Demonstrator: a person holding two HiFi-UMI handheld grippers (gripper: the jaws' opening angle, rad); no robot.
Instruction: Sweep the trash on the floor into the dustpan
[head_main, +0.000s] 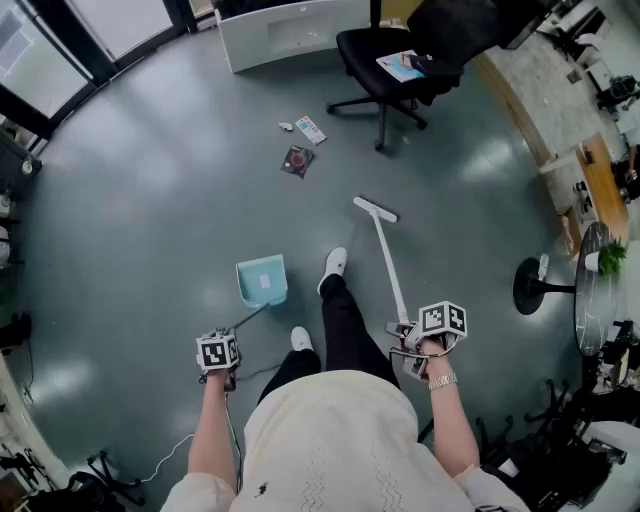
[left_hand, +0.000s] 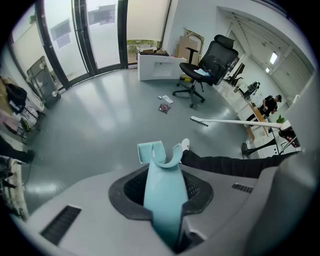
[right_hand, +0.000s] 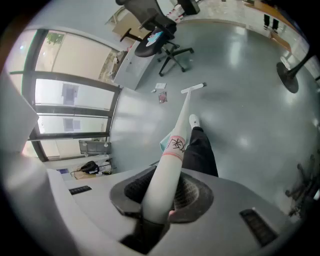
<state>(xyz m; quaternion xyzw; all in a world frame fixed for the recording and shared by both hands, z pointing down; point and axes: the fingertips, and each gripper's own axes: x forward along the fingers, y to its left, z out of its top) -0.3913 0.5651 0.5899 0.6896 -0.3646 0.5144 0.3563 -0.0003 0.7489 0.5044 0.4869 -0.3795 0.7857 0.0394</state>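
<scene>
Left tongs (head_main: 218, 352) closed tight on the handle of the teal dustpan (head_main: 262, 280). The pan is out ahead, just left of the person's white shoe (head_main: 335, 262). Right tongs (head_main: 428, 335) closed tight on the white broom (head_main: 387, 262), its head to the far right of the pan. Trash (head_main: 298, 160), a dark packet and small cards, lies on the grey floor (head_main: 130, 200) farther off, near the black office chair (head_main: 385, 60) and well apart from the broom head.

Open-plan office: a black mesh swivel chair on castors (head_main: 362, 48) stands beside a white curved reception counter (head_main: 290, 30) on a polished grey-green floor (head_main: 150, 200), with dark-framed floor-to-ceiling glazing (left_hand: 60, 35) and long wooden-topped desks (head_main: 600, 180).
</scene>
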